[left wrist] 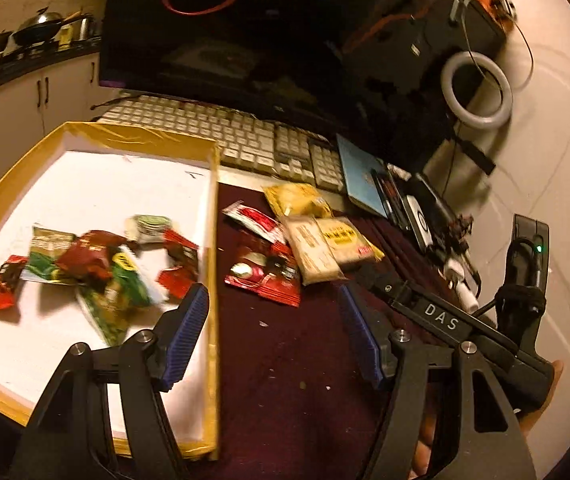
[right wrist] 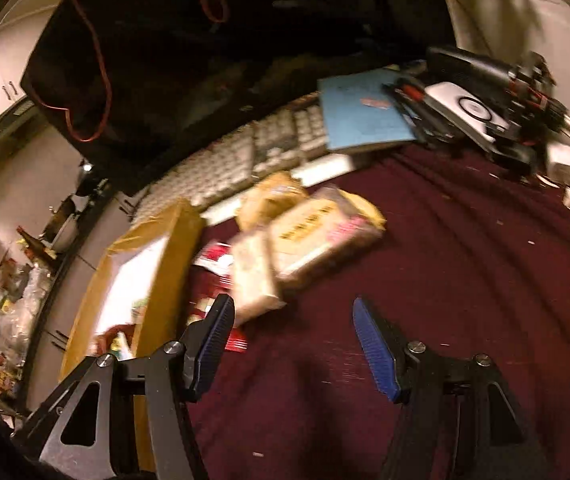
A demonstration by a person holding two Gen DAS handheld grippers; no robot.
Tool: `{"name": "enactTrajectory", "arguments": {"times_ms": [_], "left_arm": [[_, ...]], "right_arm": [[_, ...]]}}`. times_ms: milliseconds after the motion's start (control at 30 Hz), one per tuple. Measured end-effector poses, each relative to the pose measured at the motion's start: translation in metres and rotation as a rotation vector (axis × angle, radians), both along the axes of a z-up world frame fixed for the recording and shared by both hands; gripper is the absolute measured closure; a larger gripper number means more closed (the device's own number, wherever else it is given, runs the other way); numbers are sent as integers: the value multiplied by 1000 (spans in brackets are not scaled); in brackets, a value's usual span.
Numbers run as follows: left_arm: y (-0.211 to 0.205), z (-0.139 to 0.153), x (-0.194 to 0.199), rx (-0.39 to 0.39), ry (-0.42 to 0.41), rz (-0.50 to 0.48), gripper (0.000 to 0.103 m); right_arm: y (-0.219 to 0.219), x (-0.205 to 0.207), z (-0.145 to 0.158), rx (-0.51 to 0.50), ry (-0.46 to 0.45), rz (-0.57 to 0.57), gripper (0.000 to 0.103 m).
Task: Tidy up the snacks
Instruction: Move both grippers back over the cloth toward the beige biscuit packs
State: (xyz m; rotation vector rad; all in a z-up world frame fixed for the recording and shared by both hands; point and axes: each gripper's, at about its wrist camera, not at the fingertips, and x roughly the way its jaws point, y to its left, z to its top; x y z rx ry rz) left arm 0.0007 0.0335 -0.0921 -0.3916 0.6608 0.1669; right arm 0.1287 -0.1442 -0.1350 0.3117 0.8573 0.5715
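Observation:
A shallow box [left wrist: 213,216] with yellow taped walls and a white floor holds several red and green snack packets [left wrist: 97,268]. On the maroon cloth right of it lie a red packet [left wrist: 265,276], a small red-white sachet [left wrist: 253,220], pale biscuit packs [left wrist: 317,252] and a yellow pack [left wrist: 297,200]. My left gripper [left wrist: 273,300] is open and empty, straddling the box's right wall. My right gripper [right wrist: 291,308] is open and empty over the cloth, just short of the pale packs [right wrist: 285,248]; the box wall [right wrist: 165,264] stands at its left.
A white keyboard [left wrist: 221,128] and dark monitor [left wrist: 225,32] stand behind the snacks. A blue notebook [left wrist: 361,172], pens, a white device [right wrist: 465,108] and cables crowd the back right. A ring light [left wrist: 479,92] hangs off the table edge. Kitchen pots [left wrist: 37,28] show far left.

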Motion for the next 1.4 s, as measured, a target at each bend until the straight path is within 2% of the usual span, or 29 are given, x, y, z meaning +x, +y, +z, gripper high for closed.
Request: {"name": "enactTrajectory", "arguments": {"times_ms": [200, 333, 533, 1400], "left_arm": [[-15, -5, 8, 35, 25, -34, 37], [-19, -8, 11, 41, 43, -46, 37], [-21, -8, 13, 48, 47, -52, 37], [-19, -10, 14, 33, 70, -41, 37]], "right_arm": [[-15, 6, -4, -77, -22, -31, 39], [-14, 11, -11, -96, 7, -25, 42], [-7, 12, -13, -119, 19, 5, 42], [-6, 12, -14, -106, 27, 20, 41]]}}
